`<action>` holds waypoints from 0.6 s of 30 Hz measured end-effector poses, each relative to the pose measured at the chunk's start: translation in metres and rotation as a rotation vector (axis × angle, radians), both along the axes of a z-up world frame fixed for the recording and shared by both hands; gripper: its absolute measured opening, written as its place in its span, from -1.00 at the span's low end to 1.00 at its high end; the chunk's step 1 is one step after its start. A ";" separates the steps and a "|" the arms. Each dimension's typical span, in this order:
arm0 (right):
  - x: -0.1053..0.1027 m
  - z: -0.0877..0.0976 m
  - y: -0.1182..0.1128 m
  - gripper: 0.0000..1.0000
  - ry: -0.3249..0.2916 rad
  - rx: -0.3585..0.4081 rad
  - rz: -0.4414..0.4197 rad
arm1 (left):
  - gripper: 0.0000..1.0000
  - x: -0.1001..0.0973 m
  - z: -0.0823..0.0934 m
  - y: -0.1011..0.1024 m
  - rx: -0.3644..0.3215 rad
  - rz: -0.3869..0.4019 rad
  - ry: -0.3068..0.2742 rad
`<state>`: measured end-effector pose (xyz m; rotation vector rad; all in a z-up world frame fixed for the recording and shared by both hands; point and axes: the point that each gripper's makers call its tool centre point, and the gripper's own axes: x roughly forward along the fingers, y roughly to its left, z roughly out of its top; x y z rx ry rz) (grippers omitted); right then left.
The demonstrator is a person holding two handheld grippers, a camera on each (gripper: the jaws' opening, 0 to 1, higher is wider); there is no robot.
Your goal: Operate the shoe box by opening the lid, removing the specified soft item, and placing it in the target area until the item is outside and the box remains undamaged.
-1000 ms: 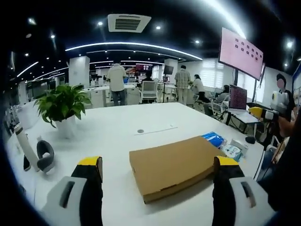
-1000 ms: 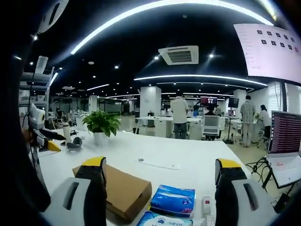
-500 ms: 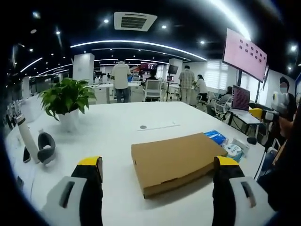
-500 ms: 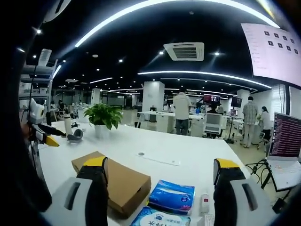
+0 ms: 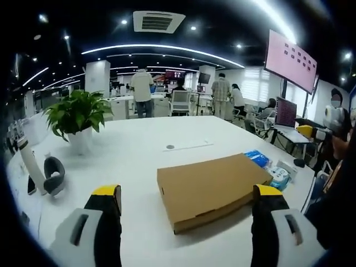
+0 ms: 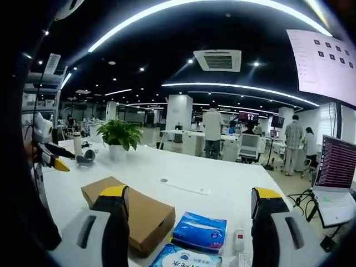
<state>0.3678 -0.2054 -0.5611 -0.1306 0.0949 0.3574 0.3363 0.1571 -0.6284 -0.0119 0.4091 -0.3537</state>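
The shoe box (image 5: 214,188) is a flat brown cardboard box. It lies shut on the white table (image 5: 139,150), a bit to the right of the middle in the left gripper view. In the right gripper view its end (image 6: 130,214) sits low and to the left, partly behind one jaw. The lid is closed, so the soft thing inside is hidden.

Cardboard like this is likely light and a little stiff, but it can bend or tear if it is squeezed hard. A good place to hold looks like the front edge of the lid, lifting it gently while the other gripper keeps the box from sliding on the smooth table.

The left gripper (image 5: 186,208) has its jaws spread wide and holds nothing. The right gripper (image 6: 186,208) is spread wide too, with nothing in it.

Just beside the box lie blue tissue packs (image 6: 199,232). Farther off stand a potted plant (image 5: 78,119) and black headphones (image 5: 53,176).
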 end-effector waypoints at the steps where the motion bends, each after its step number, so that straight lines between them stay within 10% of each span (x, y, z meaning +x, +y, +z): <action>1: 0.000 0.000 0.000 0.82 0.001 -0.002 -0.001 | 0.99 0.000 -0.001 0.000 0.005 -0.002 0.006; 18: 0.001 -0.005 0.004 0.80 0.015 -0.021 0.013 | 0.94 0.005 -0.001 -0.007 0.003 -0.029 -0.005</action>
